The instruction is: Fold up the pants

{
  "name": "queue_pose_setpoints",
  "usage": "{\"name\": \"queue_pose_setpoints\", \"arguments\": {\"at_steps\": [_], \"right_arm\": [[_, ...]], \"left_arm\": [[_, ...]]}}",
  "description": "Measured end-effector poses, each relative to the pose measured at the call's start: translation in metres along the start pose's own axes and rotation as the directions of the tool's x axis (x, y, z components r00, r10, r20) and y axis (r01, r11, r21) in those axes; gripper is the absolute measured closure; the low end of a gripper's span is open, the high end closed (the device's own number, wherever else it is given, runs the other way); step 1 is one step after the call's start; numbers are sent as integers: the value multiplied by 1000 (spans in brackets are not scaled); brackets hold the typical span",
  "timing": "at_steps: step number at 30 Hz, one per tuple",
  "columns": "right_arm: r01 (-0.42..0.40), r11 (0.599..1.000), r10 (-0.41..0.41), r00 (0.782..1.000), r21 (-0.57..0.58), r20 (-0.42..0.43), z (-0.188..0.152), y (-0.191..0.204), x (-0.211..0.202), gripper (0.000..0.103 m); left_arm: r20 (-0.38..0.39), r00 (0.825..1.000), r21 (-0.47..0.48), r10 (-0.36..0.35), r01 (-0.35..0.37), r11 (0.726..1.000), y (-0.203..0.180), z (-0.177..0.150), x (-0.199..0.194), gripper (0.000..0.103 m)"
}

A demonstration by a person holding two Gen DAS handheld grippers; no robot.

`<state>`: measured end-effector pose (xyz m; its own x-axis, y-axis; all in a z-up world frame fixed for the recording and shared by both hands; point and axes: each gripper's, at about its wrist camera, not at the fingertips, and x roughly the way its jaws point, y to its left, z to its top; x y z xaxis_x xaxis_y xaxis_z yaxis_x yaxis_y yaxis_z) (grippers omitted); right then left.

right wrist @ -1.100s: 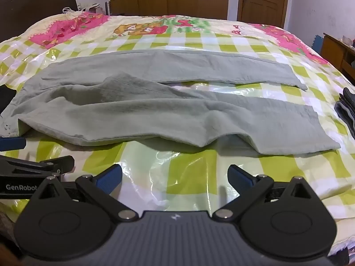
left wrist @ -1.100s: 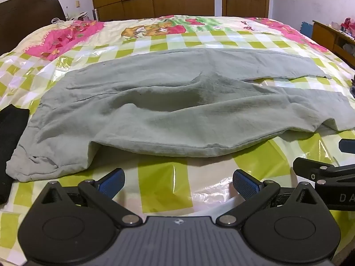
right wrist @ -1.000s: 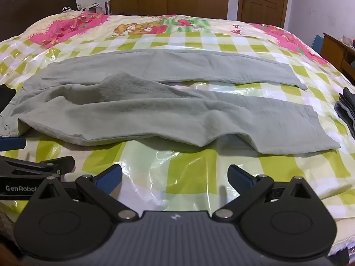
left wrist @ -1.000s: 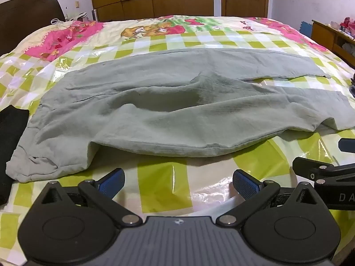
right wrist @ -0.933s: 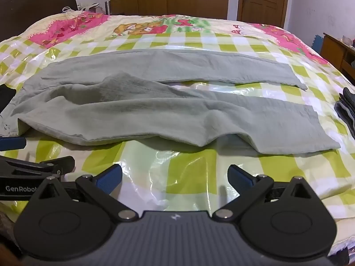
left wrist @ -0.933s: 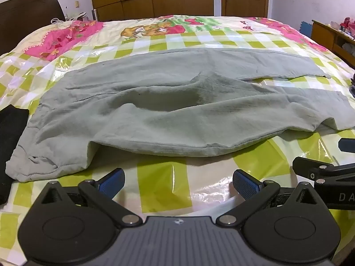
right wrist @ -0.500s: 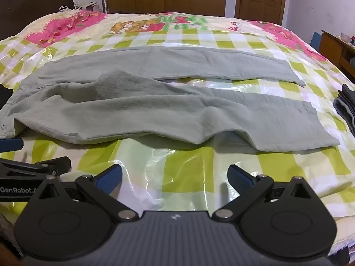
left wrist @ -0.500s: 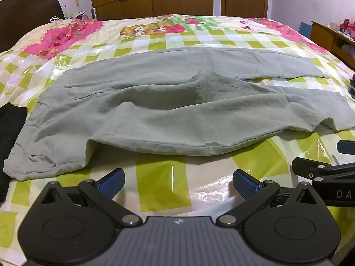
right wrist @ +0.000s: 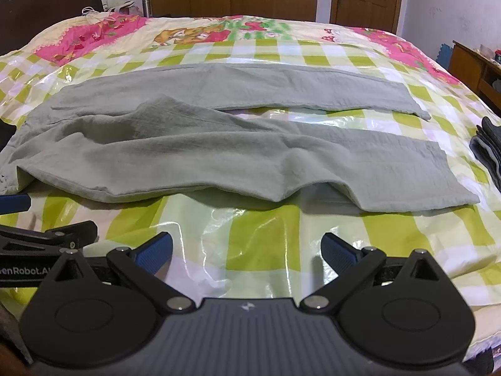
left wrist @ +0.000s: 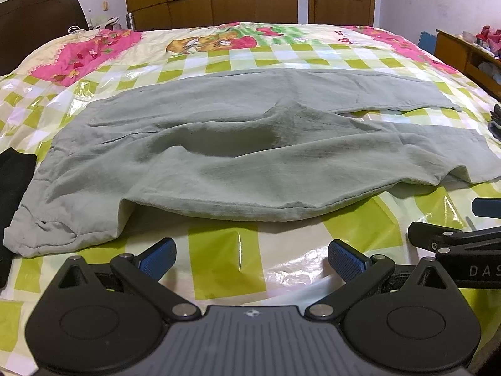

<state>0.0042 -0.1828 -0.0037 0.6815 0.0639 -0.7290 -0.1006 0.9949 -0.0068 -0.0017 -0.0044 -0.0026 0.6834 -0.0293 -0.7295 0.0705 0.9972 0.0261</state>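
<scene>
Pale grey-green pants lie spread across the bed, waistband at the left, both legs running to the right. The near leg is rumpled and its front edge lifts off the bed; they also show in the right wrist view. My left gripper is open and empty, a little in front of the pants' near edge. My right gripper is open and empty, also short of the near leg. Each gripper shows at the edge of the other's view.
The bed has a shiny green-checked plastic cover. A black garment lies at the left by the waistband. Folded dark clothes lie at the right. A headboard, wardrobe and door stand behind; a wooden cabinet is at the right.
Both grippers have edged slightly forward and up toward the pants. Both stay open. The pants have not moved.
</scene>
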Motion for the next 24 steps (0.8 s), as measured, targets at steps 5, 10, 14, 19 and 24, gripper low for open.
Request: {"name": "queue_pose_setpoints", "arguments": {"at_steps": [5, 10, 14, 19, 24], "right_arm": [[-3, 1000, 3, 1000, 4, -2, 0, -1, 0, 5], [-5, 1000, 5, 1000, 8, -4, 0, -1, 1, 6], [-5, 1000, 5, 1000, 8, -6, 0, -1, 1, 7], [-6, 1000, 6, 1000, 8, -5, 0, -1, 1, 9], [-5, 1000, 5, 1000, 11, -8, 0, -2, 2, 11]], "left_arm": [[3, 1000, 5, -2, 2, 1000, -1, 0, -1, 0], [4, 1000, 7, -4, 4, 1000, -1, 0, -1, 0], [7, 1000, 10, -7, 7, 1000, -2, 0, -1, 0], [13, 1000, 14, -16, 16, 1000, -3, 1, -3, 0], [21, 999, 28, -24, 23, 999, -6, 1, -4, 0]]}}
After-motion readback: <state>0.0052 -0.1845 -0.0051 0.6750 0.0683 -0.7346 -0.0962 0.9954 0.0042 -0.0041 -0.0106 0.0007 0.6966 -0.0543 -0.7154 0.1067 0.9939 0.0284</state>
